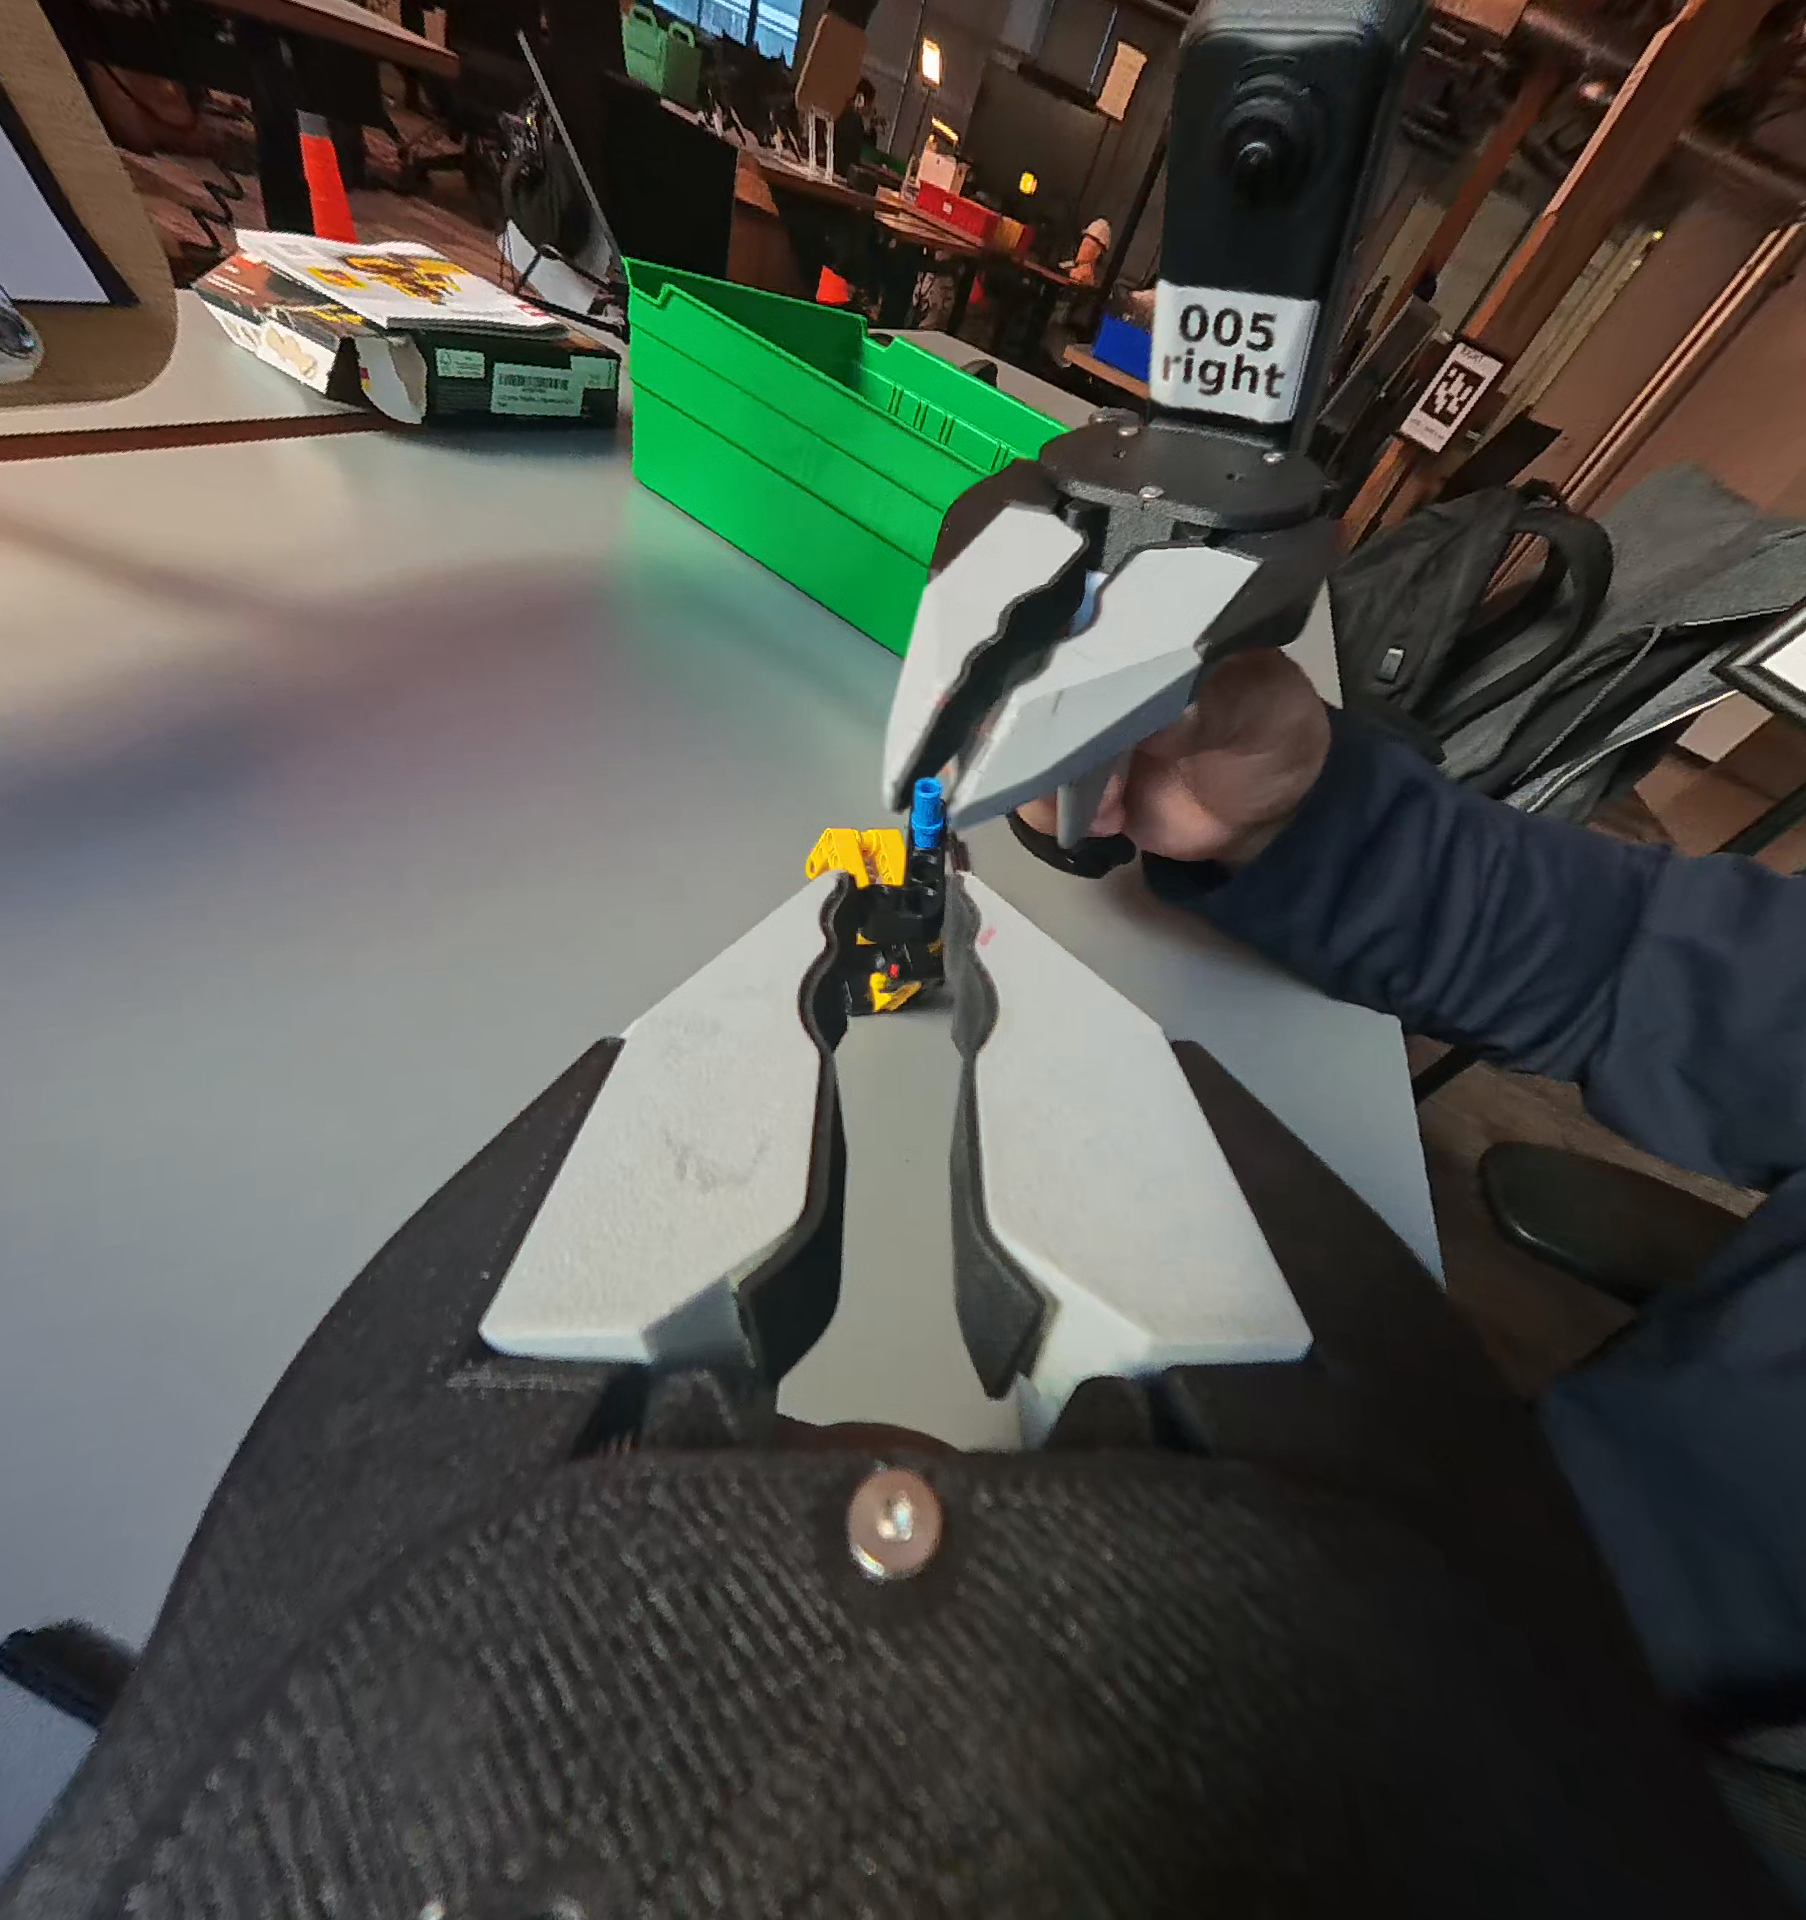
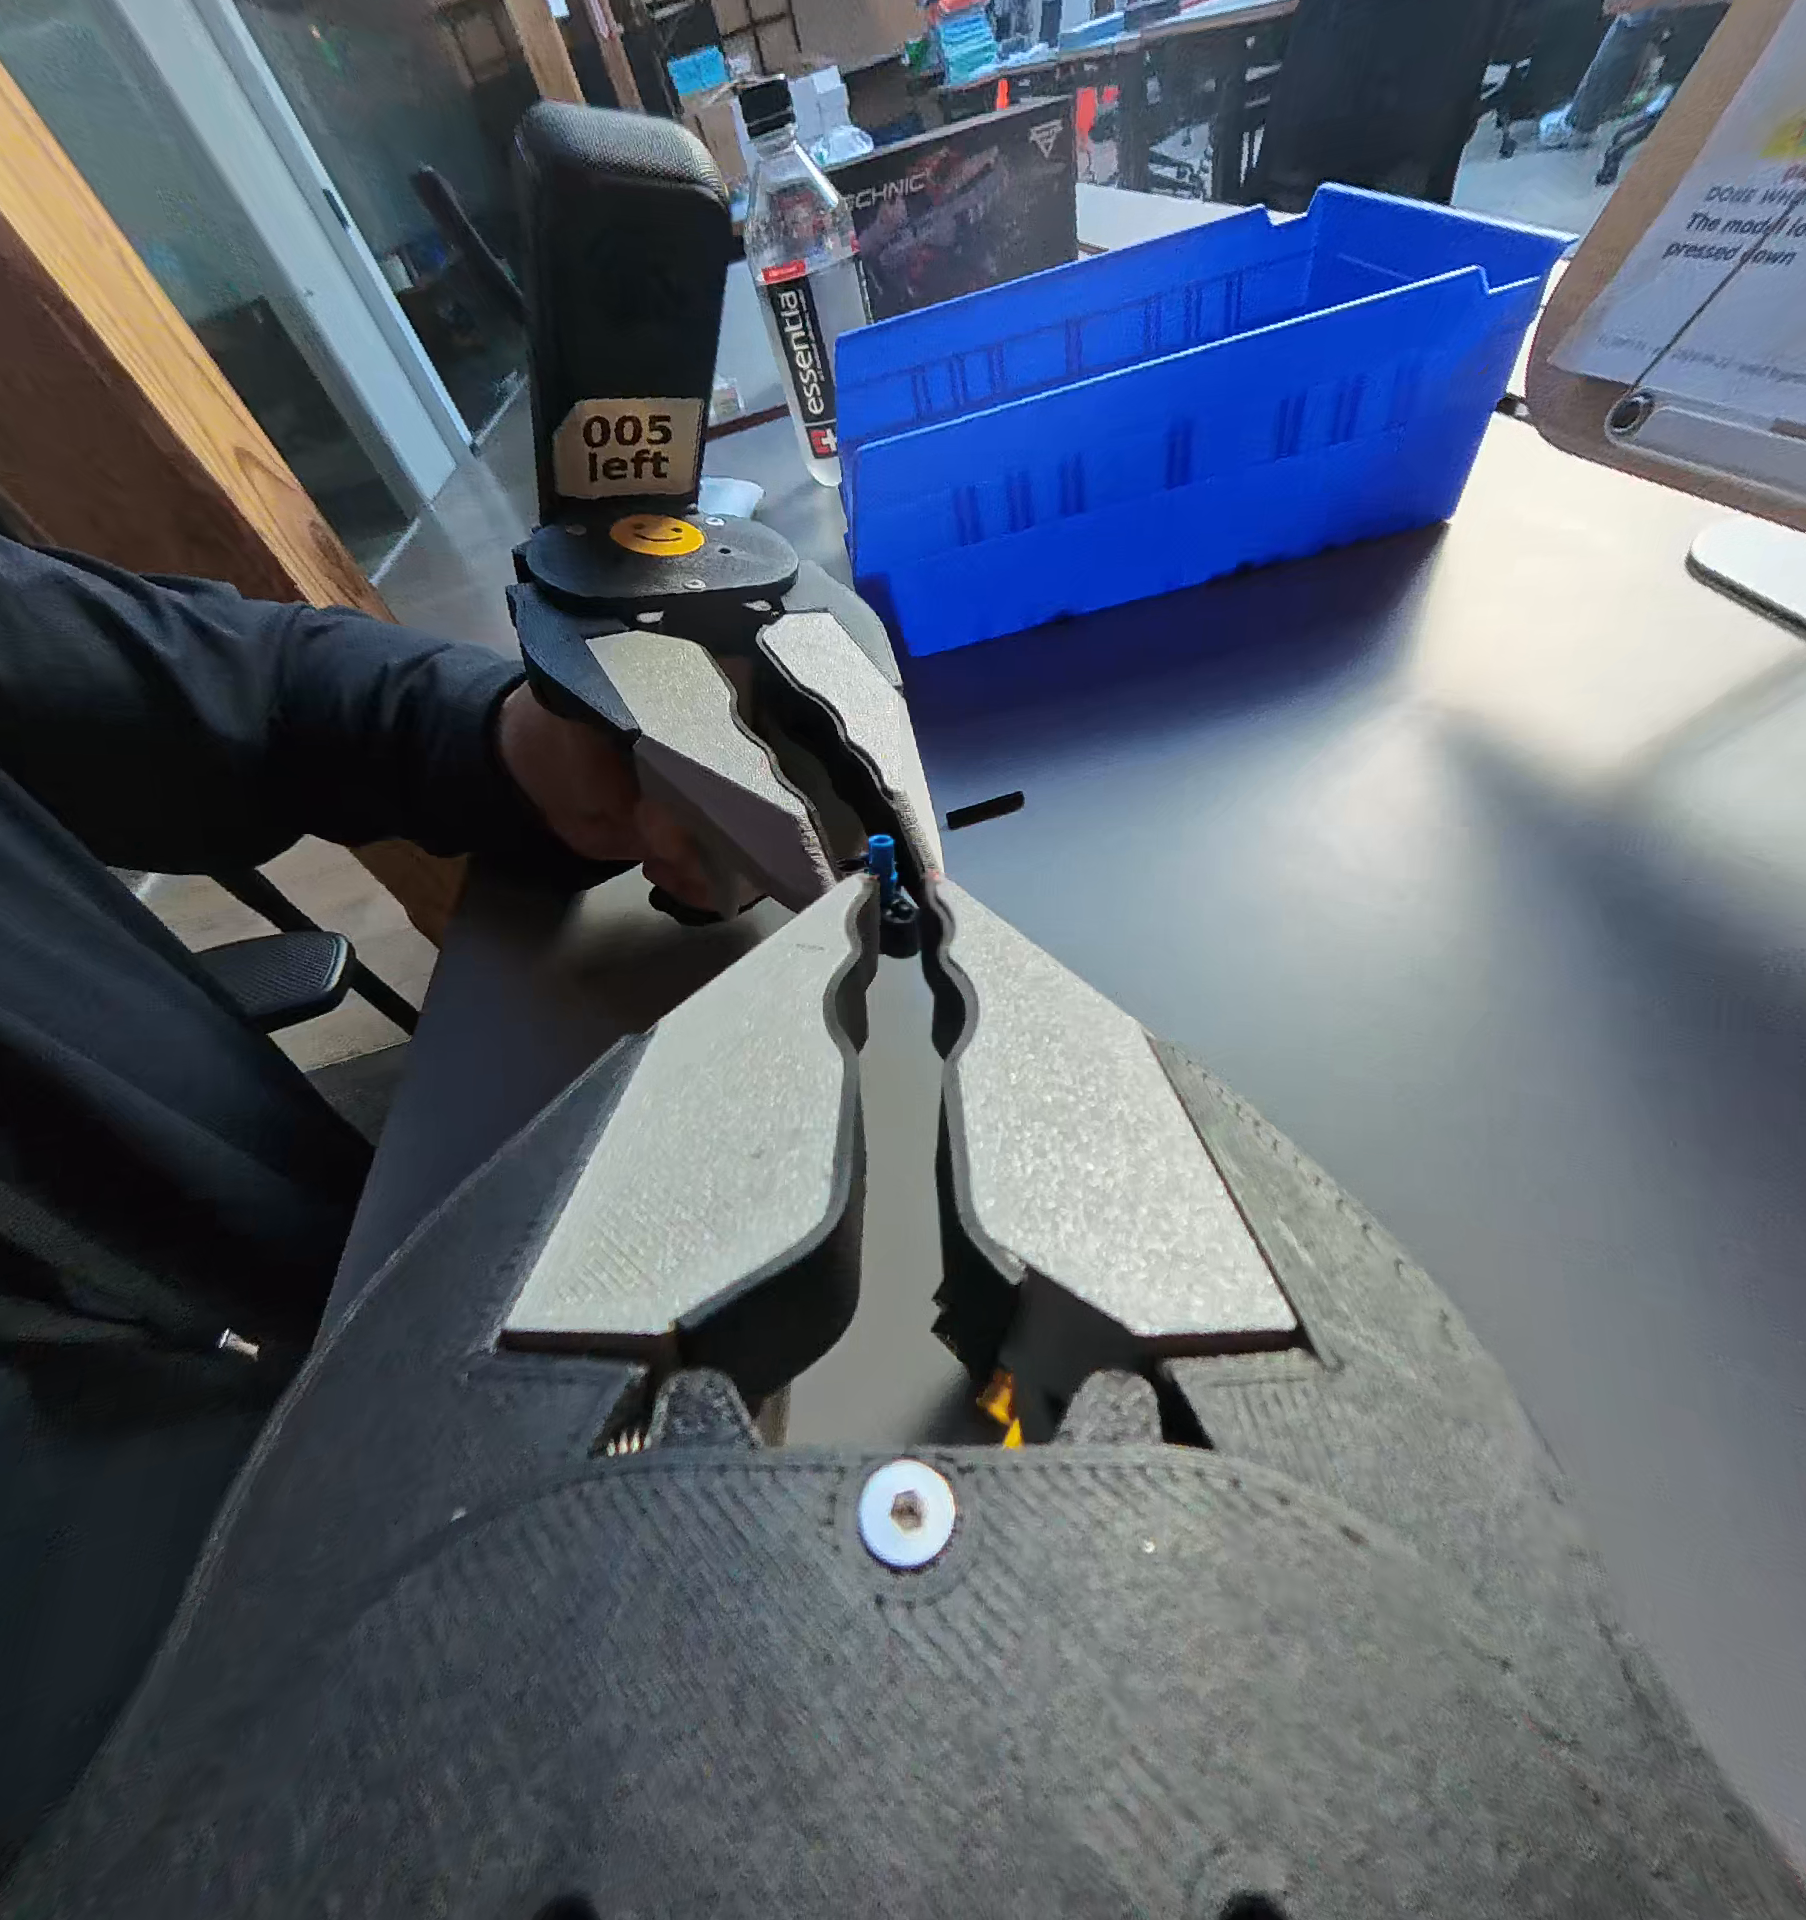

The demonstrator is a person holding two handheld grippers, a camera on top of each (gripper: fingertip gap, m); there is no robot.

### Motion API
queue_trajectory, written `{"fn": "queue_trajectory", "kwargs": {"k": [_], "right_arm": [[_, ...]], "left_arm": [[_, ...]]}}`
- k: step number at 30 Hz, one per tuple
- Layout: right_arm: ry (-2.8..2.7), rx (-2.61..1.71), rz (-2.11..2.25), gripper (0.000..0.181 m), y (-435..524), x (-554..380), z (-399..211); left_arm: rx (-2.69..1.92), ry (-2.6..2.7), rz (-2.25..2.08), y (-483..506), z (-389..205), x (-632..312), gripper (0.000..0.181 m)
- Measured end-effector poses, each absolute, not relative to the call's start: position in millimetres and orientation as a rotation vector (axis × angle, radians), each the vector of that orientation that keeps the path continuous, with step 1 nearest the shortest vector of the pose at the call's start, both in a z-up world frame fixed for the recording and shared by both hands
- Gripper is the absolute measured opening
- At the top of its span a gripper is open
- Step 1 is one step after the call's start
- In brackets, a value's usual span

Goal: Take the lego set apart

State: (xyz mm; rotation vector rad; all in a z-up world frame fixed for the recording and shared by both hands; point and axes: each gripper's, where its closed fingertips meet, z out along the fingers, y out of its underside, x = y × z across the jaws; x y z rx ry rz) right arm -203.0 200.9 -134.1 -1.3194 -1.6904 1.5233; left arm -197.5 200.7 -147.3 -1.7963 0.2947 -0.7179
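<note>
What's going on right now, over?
Left gripper shut on yellow-black lego model. Right gripper pinching its blue pin. Nothing in the way; green bin behind.

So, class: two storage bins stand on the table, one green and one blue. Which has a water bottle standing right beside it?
The blue bin: a clear water bottle stands at its left end. The green bin has only a cardboard box near it.
</note>
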Motion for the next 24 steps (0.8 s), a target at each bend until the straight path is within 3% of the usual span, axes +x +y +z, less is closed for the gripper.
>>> {"fn": "queue_trajectory", "kwargs": {"k": [13,19,21,24], "right_arm": [[-1.828,-1.255,1.455,0.003,191.7,-201.3,-142.0],[-1.534,-1.298,1.683,0.001,196.2,-216.4,-121.0],[-1.315,-1.292,1.873,0.000,202.3,-224.2,-99.4],[-1.387,-1.308,1.774,0.001,205.9,-230.7,-106.5]], "left_arm": [[-1.823,0.330,-0.721,197.6,-153.9,-190.7,0.014],[-1.730,0.195,-0.843,200.7,-139.9,-196.9,0.015],[-1.834,0.213,-0.927,198.4,-160.9,-184.7,0.015],[-1.802,0.257,-0.857,202.1,-156.4,-173.3,0.015]]}}
